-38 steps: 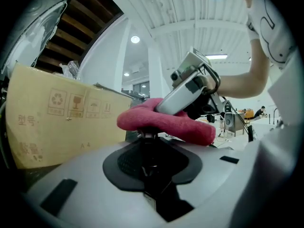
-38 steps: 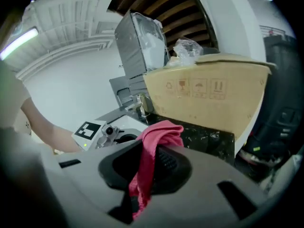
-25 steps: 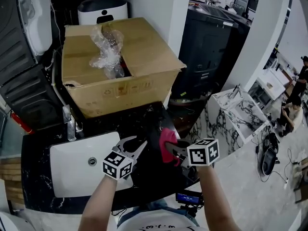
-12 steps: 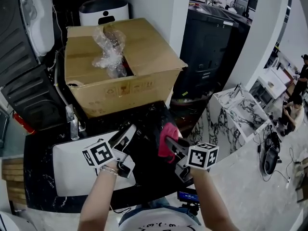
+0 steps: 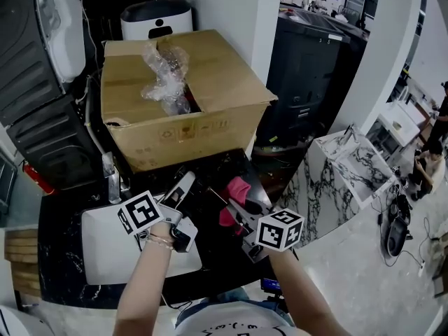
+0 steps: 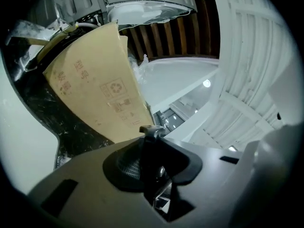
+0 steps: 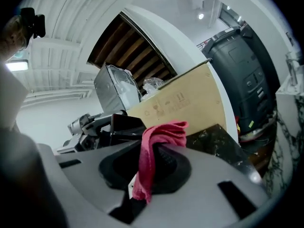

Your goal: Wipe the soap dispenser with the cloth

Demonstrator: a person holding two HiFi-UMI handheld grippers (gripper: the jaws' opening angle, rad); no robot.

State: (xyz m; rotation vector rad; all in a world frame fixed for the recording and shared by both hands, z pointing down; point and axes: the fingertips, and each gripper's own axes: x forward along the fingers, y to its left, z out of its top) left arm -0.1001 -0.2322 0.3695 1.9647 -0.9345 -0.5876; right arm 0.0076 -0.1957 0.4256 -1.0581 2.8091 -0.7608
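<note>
Head view: we look steeply down on a black marbled counter (image 5: 61, 219). At its back stands an open cardboard box (image 5: 175, 114), with crumpled clear plastic (image 5: 164, 72) poking from the top. A white sink (image 5: 112, 261) is set into the counter at the left, with a tap (image 5: 110, 177) at its back edge. Two forearms (image 5: 143, 292) reach in from the bottom, each hand carrying a gripper with a marker cube (image 5: 143, 212).

The left gripper (image 5: 185, 184) hangs over the sink's right back corner, pointing toward the box. Its own view shows the jaws closed on a dark dispenser (image 6: 152, 158), with the pump head (image 6: 152, 129) sticking out just beyond the pads. From above, the dispenser is black against the black counter, so we can only roughly place it. It is held off the counter, in front of the box, between the sink and the cloth (image 5: 234, 190).

The right gripper (image 5: 236, 207) is just to the right of the left one, over the middle of the counter. Its jaws pinch the pink-red cloth, which bunches above the pads and hangs down in a tail between them. In the right gripper view the dispenser sits just behind and to the left of the cloth. We cannot tell whether the two touch.
</note>
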